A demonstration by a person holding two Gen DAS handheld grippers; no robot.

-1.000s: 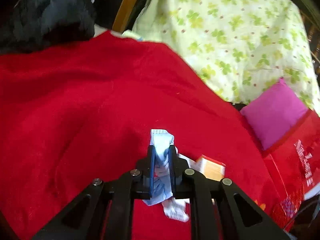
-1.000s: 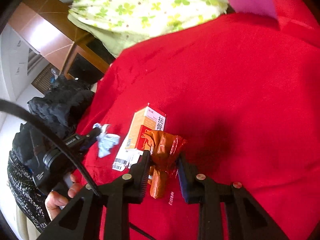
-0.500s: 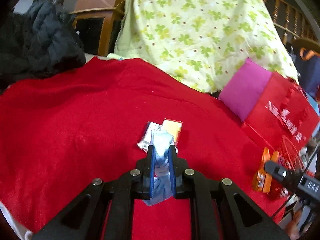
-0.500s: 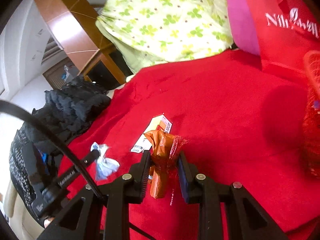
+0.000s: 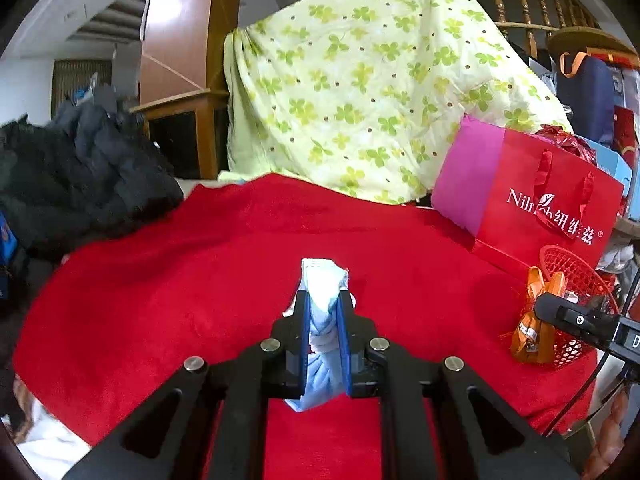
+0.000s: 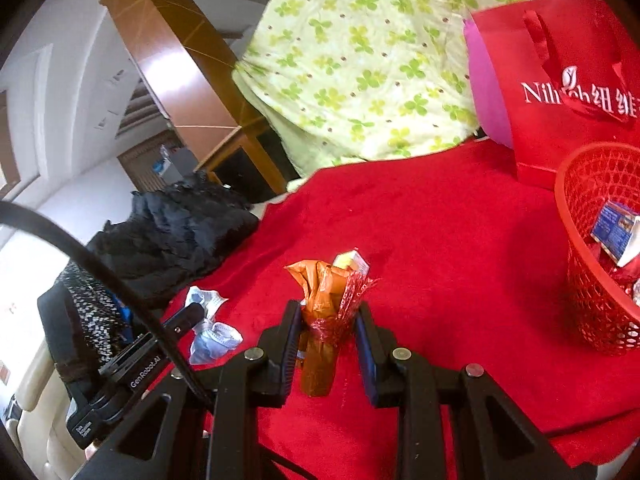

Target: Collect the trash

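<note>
the left gripper (image 5: 325, 334) is clenched on a crumpled blue mask (image 5: 323, 280); the right gripper (image 6: 326, 346) grips an orange wrapper (image 6: 320, 292). both loads look bound for the red basket (image 6: 588, 292) at three o'clock, each needing release above its rim.

We see a matt, fuzzy red cloth (image 5: 168, 288) under both matt black plastic tongs. Our left gripper (image 5: 324, 320) pinches a crumpled pale blue mask (image 5: 322, 292) of soft fabric. Our right gripper (image 6: 328, 332) clamps a crinkled glossy orange wrapper (image 6: 320, 292). Right of it stands a red plastic mesh basket (image 6: 592, 300); behind it, a smooth red paper bag (image 6: 560, 92).
</note>
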